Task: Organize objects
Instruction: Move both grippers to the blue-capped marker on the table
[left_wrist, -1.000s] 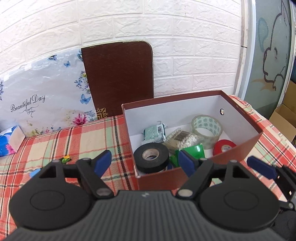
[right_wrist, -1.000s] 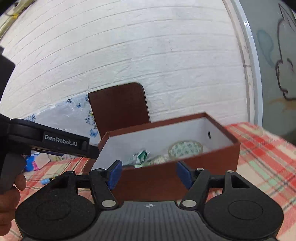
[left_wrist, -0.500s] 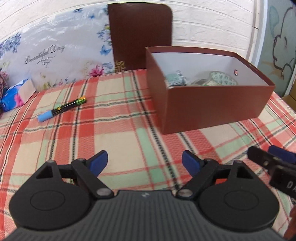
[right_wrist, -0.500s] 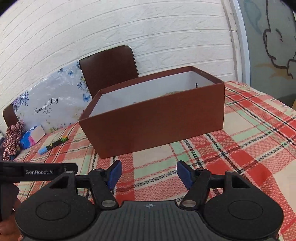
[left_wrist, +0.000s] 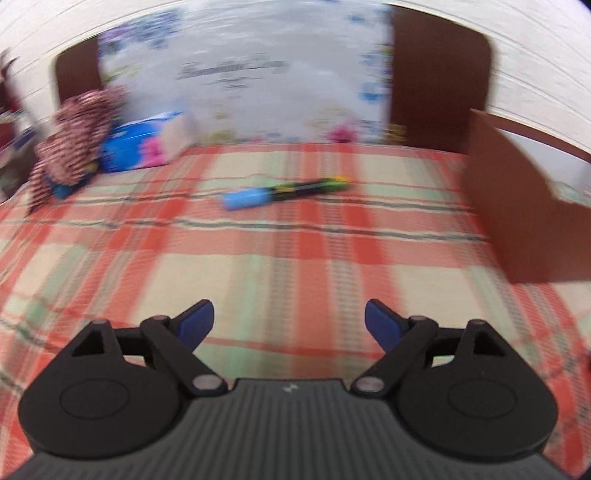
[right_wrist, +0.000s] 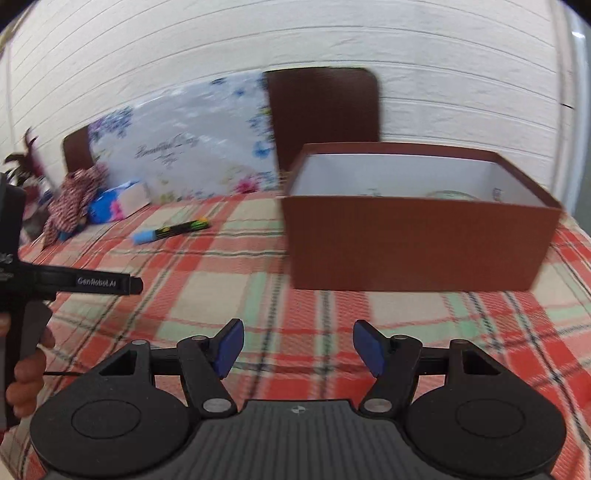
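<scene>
Left wrist view: the left gripper (left_wrist: 289, 320), jaws wide and empty, hangs over the plaid tablecloth (left_wrist: 258, 266); a marker (left_wrist: 284, 192) lies toward the far edge, well ahead.

Right wrist view: the right gripper (right_wrist: 298, 347), spread apart and empty, faces the brown box (right_wrist: 417, 247) before a white brick wall (right_wrist: 258, 40).

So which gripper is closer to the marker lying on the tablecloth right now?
Left, probably. The left gripper points almost straight at the marker, open. The right gripper, also open, sits farther back and to the marker's right, facing the brown box.
</scene>
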